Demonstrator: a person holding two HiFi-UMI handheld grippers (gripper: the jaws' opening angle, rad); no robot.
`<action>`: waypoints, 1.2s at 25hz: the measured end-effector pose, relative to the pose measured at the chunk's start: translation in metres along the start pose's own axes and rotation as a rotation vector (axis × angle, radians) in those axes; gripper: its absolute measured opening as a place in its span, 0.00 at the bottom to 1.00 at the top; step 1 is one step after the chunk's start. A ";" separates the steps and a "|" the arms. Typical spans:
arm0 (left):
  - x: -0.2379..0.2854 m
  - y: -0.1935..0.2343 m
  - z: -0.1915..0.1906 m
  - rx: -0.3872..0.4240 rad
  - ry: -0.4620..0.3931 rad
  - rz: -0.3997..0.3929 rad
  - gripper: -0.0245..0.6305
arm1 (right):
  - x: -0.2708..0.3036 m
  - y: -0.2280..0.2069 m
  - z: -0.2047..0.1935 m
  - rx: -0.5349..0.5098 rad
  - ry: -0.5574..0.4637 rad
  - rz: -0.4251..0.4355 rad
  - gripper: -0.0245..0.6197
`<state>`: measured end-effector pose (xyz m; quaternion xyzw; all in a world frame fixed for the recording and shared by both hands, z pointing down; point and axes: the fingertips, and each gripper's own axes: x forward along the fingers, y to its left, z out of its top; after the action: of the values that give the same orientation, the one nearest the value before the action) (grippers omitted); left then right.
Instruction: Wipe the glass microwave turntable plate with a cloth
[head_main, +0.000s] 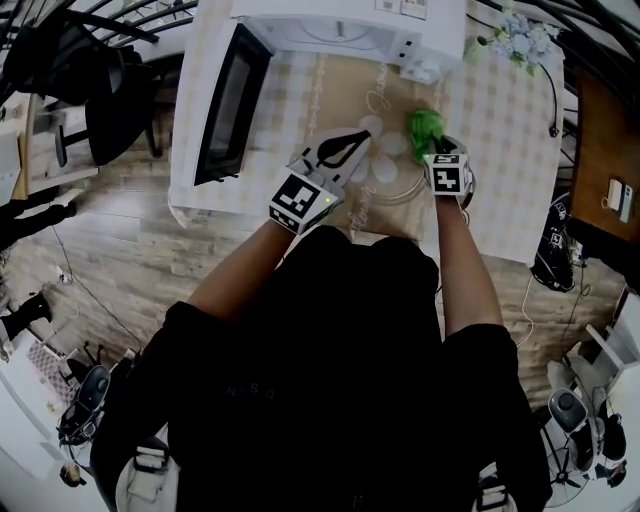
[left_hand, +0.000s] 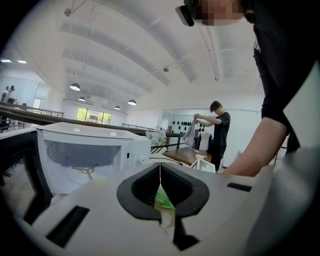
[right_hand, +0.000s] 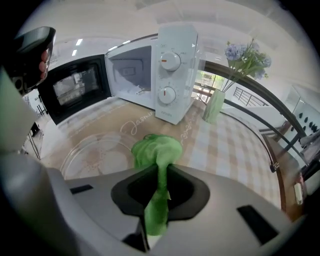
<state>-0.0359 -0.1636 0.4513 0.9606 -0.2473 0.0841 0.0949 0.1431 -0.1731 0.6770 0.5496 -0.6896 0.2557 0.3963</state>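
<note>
The clear glass turntable plate lies flat on the beige table runner in front of the microwave. My right gripper is shut on a green cloth. The bunched cloth hangs over the plate's far right rim. My left gripper is shut, with its tips at the plate's upper left rim. I see nothing held between its jaws, only a sliver of green cloth through the gap below the tips.
The white microwave stands at the table's back, its dark door swung open to the left. A vase of pale flowers stands at the back right. A person stands far off.
</note>
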 end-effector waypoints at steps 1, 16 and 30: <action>-0.002 0.002 0.000 0.003 -0.004 0.007 0.07 | -0.004 0.001 0.005 0.004 -0.018 0.002 0.12; -0.033 0.041 -0.009 0.005 -0.025 0.097 0.07 | -0.025 0.117 0.078 -0.020 -0.184 0.209 0.12; -0.054 0.048 -0.009 0.005 0.004 0.108 0.07 | 0.029 0.179 0.058 -0.184 -0.058 0.288 0.12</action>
<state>-0.1073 -0.1779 0.4556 0.9459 -0.2986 0.0915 0.0881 -0.0467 -0.1871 0.6838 0.4137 -0.7929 0.2296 0.3840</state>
